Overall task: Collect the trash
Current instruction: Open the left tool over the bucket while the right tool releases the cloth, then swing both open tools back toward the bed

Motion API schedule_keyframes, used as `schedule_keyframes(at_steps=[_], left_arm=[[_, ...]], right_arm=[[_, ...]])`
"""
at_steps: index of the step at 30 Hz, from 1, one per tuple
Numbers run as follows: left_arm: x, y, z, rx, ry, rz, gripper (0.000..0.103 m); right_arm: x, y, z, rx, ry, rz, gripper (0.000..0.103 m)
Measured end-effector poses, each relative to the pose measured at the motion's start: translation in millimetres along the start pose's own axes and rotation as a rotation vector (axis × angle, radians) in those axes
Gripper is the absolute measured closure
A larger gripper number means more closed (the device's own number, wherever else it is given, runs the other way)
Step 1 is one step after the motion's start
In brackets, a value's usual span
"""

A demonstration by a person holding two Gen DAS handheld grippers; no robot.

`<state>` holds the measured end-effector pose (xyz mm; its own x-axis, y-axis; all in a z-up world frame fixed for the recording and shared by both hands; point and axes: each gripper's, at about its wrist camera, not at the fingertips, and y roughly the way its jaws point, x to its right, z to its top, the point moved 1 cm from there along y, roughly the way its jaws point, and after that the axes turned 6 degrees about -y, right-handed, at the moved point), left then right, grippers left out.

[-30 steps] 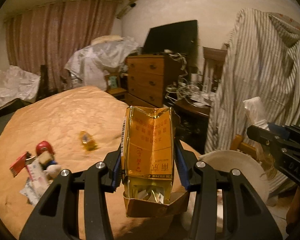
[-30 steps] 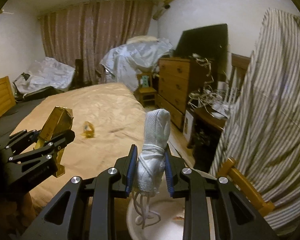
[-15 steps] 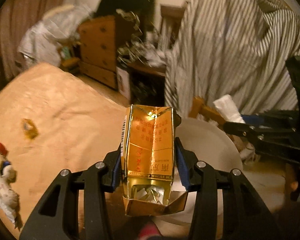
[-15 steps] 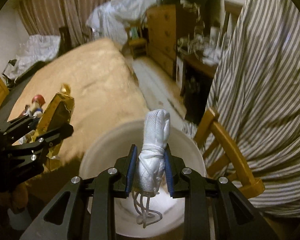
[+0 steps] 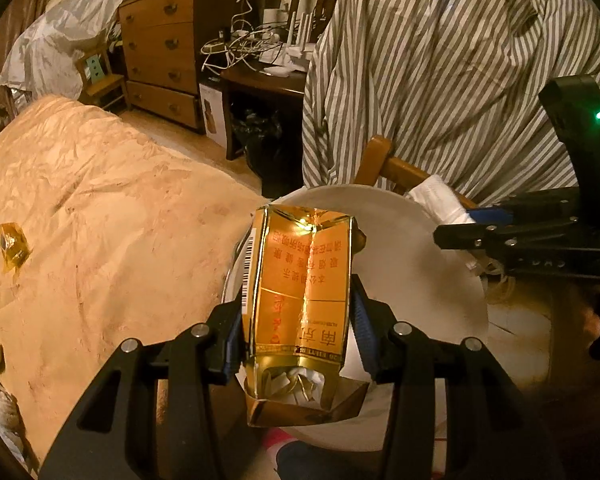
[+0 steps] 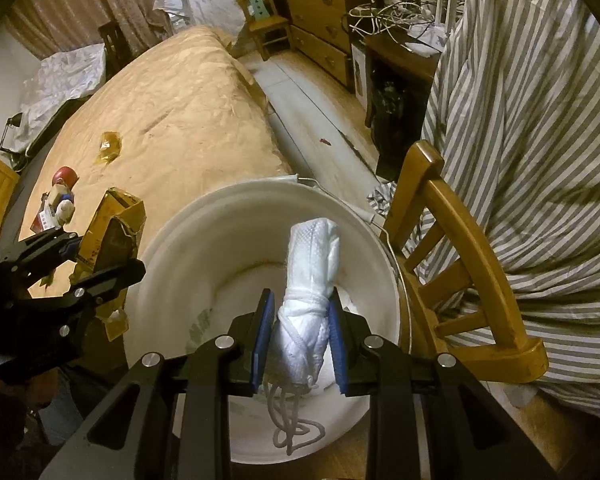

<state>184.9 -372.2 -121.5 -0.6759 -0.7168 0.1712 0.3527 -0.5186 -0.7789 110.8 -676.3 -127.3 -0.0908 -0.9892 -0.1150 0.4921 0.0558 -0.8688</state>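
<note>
While the white bucket (image 6: 384, 240) stands between the bed (image 6: 172, 92) and the wooden chair (image 6: 460, 216), the gold cigarette pack (image 5: 300, 280) is clamped by the left tool (image 5: 298, 336) at the bucket's bed-side rim. A tied white bundle (image 6: 312, 280) is gripped by the right tool (image 6: 300, 344) over the bucket's mouth. Bare floor (image 6: 324, 128) is seen beyond the bucket.

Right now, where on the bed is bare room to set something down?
The bedspread is bare between the amber wrapper and the white bucket. Crowded: the corner with the red-capped toy.
</note>
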Motion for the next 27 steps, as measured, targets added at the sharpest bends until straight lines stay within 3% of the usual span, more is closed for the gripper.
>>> schedule_keyframes(at_steps=[7,11,21,27], left_arm=[[1.1,3.0,1.2,-0.001,-0.002,0.009,0.058],[-0.7,1.2,2.9,0.019,-0.009,0.027,0.035],[-7.4,-2.6,0.7,0.022,-0.025,0.037,0.035],[-19.0,-15.4,-7.7,0.037,-0.041,0.045,0.035]], right_arm=[[2.3,-1.6,-2.0,0.007,0.007,0.006,0.075],[2.1,-3.4,-2.2,0.016,0.011,0.017,0.062],[-1.3,-4.0,-4.9,0.028,0.004,0.024,0.061],[-24.9,-14.8,-2.4,0.07,-0.039,0.028,0.061]])
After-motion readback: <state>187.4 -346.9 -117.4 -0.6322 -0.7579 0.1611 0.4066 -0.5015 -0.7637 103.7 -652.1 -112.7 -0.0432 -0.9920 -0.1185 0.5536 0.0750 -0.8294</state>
